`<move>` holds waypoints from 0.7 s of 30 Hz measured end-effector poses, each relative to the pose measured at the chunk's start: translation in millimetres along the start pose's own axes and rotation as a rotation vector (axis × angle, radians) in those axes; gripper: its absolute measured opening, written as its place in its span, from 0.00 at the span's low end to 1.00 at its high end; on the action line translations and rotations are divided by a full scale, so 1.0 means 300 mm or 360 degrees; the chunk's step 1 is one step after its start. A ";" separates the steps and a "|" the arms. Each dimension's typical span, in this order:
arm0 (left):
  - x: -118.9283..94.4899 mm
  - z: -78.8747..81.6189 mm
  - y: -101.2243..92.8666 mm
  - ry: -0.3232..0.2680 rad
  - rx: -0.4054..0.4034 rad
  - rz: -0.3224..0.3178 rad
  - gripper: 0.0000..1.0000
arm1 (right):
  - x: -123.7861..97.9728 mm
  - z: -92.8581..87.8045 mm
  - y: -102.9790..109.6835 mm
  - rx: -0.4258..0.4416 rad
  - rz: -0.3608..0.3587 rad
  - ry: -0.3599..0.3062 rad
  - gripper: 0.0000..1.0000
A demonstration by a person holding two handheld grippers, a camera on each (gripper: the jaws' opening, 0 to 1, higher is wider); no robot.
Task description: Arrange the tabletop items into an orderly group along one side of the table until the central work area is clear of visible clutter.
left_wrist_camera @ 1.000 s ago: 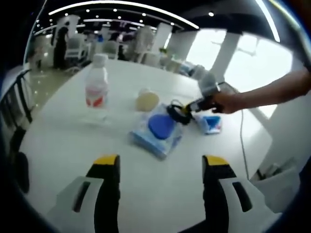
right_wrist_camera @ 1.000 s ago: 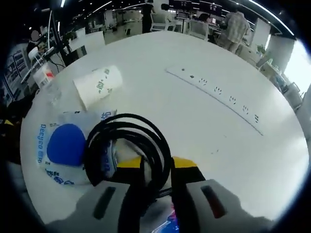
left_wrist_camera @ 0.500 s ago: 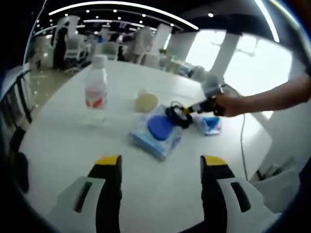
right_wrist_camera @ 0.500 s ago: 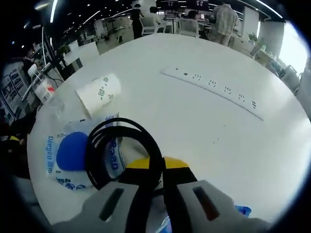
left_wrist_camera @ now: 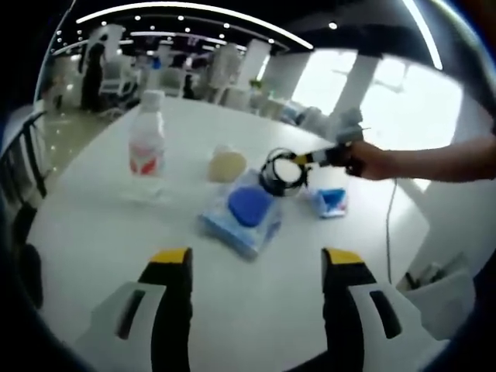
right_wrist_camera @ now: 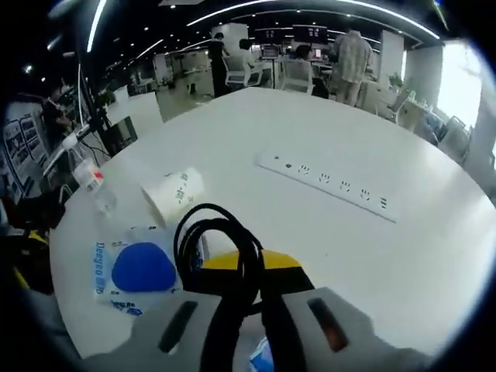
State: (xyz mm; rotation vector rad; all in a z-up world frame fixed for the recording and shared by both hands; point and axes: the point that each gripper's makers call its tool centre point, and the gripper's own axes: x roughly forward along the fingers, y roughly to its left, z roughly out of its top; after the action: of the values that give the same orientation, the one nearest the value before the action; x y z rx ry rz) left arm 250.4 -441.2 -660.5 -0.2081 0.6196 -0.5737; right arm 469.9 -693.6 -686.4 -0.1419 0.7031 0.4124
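Observation:
My right gripper (right_wrist_camera: 248,260) is shut on a coiled black cable (right_wrist_camera: 221,240) and holds it lifted above the white table (right_wrist_camera: 333,132). In the left gripper view the same cable (left_wrist_camera: 280,170) hangs in the right gripper (left_wrist_camera: 322,157), held by a person's hand (left_wrist_camera: 372,161), above the blue wipes pack (left_wrist_camera: 239,213). My left gripper (left_wrist_camera: 256,267) stands open over the near table, nothing between its yellow-tipped fingers (left_wrist_camera: 172,260). A water bottle (left_wrist_camera: 148,139), a tipped paper cup (left_wrist_camera: 226,163) and a small blue packet (left_wrist_camera: 332,201) lie beyond.
A white power strip (right_wrist_camera: 329,184) lies across the table's far side. The wipes pack (right_wrist_camera: 139,267), the cup (right_wrist_camera: 172,194) and the bottle (right_wrist_camera: 91,180) sit at the left in the right gripper view. Chairs and people stand beyond the table.
The right gripper has risen with the cable, lifting it off the wipes pack and away from the table. The left gripper has stayed put and open.

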 end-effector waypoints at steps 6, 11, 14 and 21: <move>0.002 0.001 -0.017 0.0002 0.0010 -0.0023 0.64 | -0.127 0.042 0.007 0.0037 -0.0022 -0.0119 0.06; 0.000 -0.001 -0.030 0.0007 0.0026 -0.0040 0.64 | -0.207 0.053 -0.040 0.0048 -0.0051 -0.0180 0.06; 0.004 -0.002 -0.038 0.0010 0.0039 -0.0053 0.64 | -0.283 0.049 -0.034 0.0064 -0.0061 -0.0229 0.06; 0.008 -0.001 -0.049 0.0012 0.0047 -0.0074 0.64 | -0.446 0.007 -0.012 0.0056 -0.0106 -0.0256 0.06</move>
State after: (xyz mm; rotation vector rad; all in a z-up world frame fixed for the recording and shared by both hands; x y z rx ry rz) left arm 245.2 -454.7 -656.7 -0.1932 0.6149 -0.6284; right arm 380.8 -739.0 -597.4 -0.0976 0.5452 0.3436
